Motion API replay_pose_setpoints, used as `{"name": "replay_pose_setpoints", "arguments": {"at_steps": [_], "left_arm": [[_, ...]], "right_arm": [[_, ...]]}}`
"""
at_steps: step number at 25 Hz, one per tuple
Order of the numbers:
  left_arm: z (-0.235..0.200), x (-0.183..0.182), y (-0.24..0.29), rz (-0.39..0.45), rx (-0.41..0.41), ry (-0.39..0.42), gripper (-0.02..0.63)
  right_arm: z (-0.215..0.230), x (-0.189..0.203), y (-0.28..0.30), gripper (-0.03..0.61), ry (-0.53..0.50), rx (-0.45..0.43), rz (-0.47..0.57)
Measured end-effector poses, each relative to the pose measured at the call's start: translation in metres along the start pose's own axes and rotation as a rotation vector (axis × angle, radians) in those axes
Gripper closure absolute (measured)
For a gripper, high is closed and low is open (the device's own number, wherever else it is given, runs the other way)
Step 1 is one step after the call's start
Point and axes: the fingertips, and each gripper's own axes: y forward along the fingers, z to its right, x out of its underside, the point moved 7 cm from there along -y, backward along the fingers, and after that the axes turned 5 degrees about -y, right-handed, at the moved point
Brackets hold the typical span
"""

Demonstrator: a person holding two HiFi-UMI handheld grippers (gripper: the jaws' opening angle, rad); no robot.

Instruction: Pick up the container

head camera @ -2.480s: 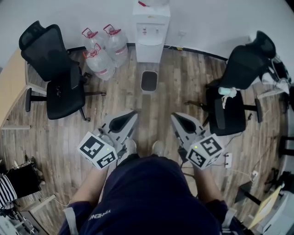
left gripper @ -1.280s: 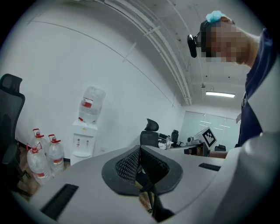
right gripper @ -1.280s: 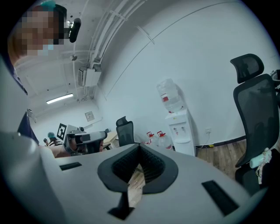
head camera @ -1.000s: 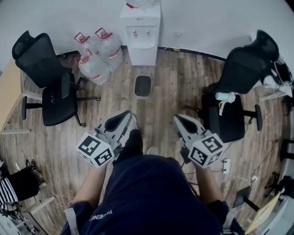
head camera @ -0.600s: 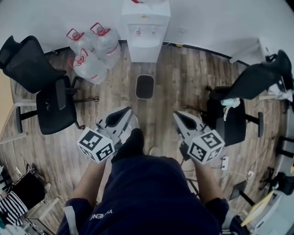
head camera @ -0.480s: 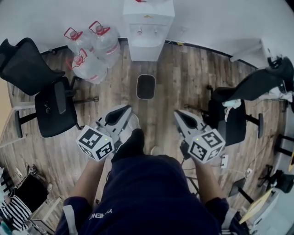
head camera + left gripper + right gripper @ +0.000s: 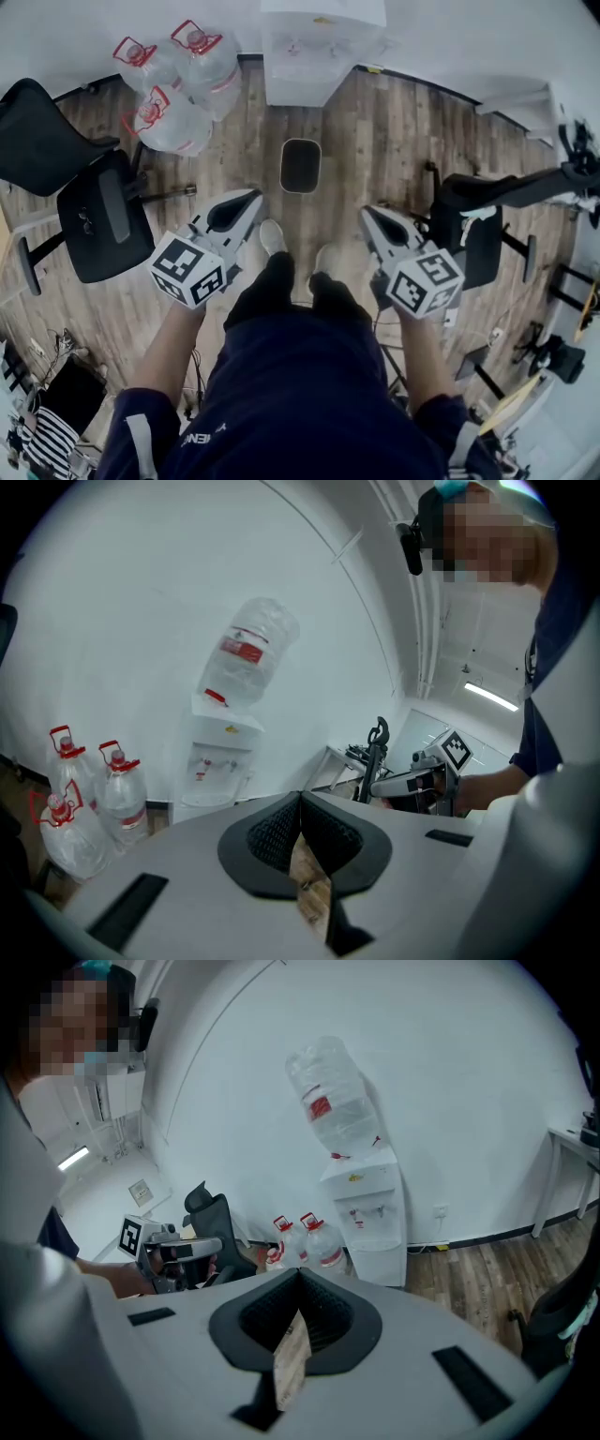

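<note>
Wooden planks make up the floor (image 7: 375, 122) in the head view. The container (image 7: 300, 165), a small dark bin with rounded corners, stands on it at 12 o'clock from the person's shoes (image 7: 273, 234), just short of the white water dispenser (image 7: 314, 52) by the wall. Red-capped water bottles (image 7: 173, 112) cluster at 11 o'clock. A black office chair (image 7: 94, 220) sits at 9 o'clock and a second chair (image 7: 473, 220) at 3 o'clock. The left hand-held gripper (image 7: 249, 196) and the right hand-held gripper (image 7: 367, 213) are held side by side above the floor, apart from the container, both pointing toward 12 o'clock. In the left gripper view its jaws are pressed together with nothing between them. The dispenser, topped by an inverted bottle (image 7: 248, 653), stands at 10 o'clock past the tips, and the other gripper shows at 3 o'clock. In the right gripper view the jaws likewise meet, empty, with the dispenser at 1 o'clock and the water bottles just beside it.
</note>
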Motion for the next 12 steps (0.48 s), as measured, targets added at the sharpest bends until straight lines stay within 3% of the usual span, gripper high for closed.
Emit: {"name": "replay_pose_setpoints", "arguments": {"at_steps": [7, 12], "left_arm": [[-0.047, 0.019, 0.035, -0.057, -0.05, -0.035, 0.588], [-0.08, 0.059, 0.07, -0.099, -0.113, -0.062, 0.588]], "right_arm": [[0.038, 0.003, 0.062, 0.563, 0.015, -0.008, -0.08], [0.079, 0.028, 0.12, 0.563, 0.005, -0.021, -0.139]]}}
